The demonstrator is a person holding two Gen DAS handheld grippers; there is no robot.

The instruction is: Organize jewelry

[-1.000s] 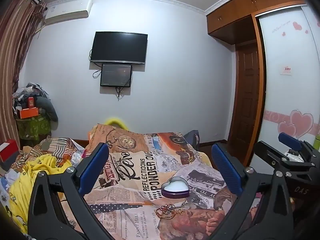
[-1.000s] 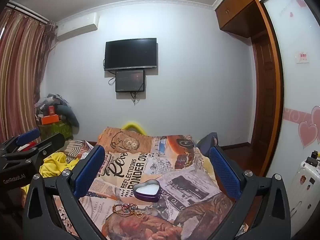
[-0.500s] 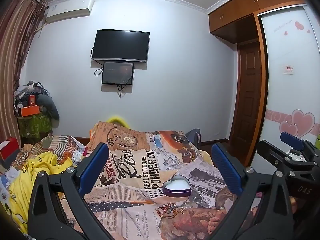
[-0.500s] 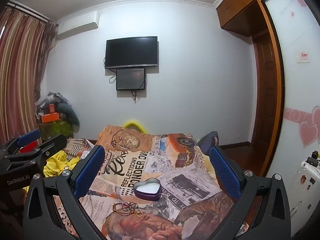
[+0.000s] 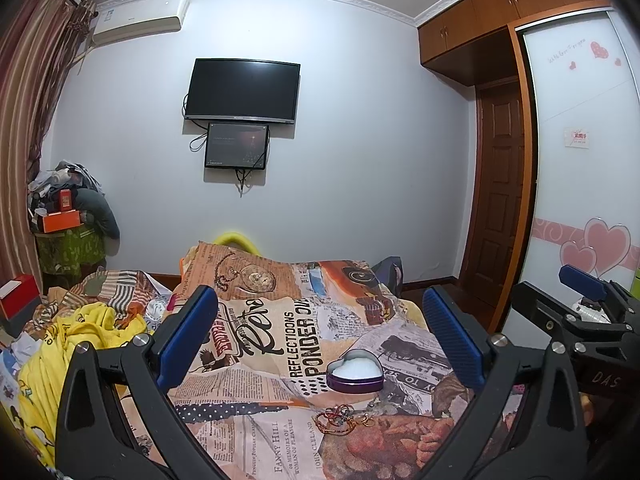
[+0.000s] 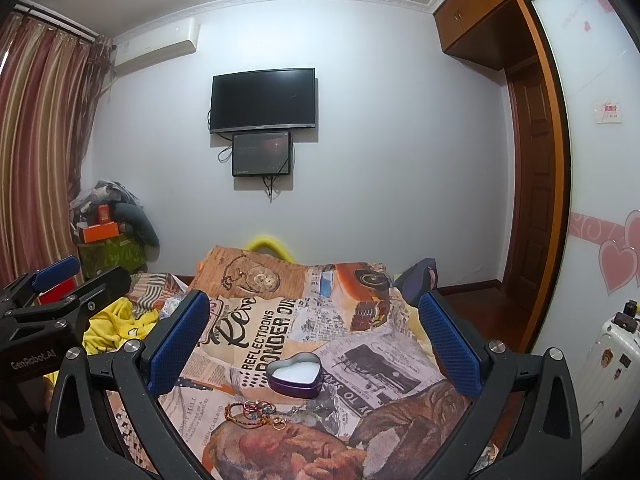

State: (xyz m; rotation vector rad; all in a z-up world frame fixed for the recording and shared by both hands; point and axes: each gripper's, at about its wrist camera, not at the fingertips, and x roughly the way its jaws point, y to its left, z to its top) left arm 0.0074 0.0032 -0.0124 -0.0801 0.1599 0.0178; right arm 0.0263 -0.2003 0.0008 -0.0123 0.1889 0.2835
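A purple heart-shaped tin point(image 5: 355, 372) with a white inside sits open on the newspaper-print bedspread point(image 5: 280, 320); it also shows in the right wrist view point(image 6: 295, 375). A small heap of bracelets and rings point(image 5: 340, 418) lies just in front of the tin, and shows in the right wrist view point(image 6: 256, 414). My left gripper point(image 5: 320, 340) is open and empty, held above the bed short of the jewelry. My right gripper point(image 6: 312, 340) is open and empty, to its right at a similar height. Each gripper shows at the edge of the other's view.
Yellow clothing point(image 5: 72, 344) and crumpled bedding lie on the bed's left side. A cluttered stand with an orange box point(image 5: 60, 220) is at the back left. A TV point(image 5: 242, 90) hangs on the far wall. A white suitcase point(image 6: 608, 364) stands right of the bed.
Both views have shifted slightly, so the tin and jewelry sit a little higher and nearer in frame. Both grippers stay open and empty.
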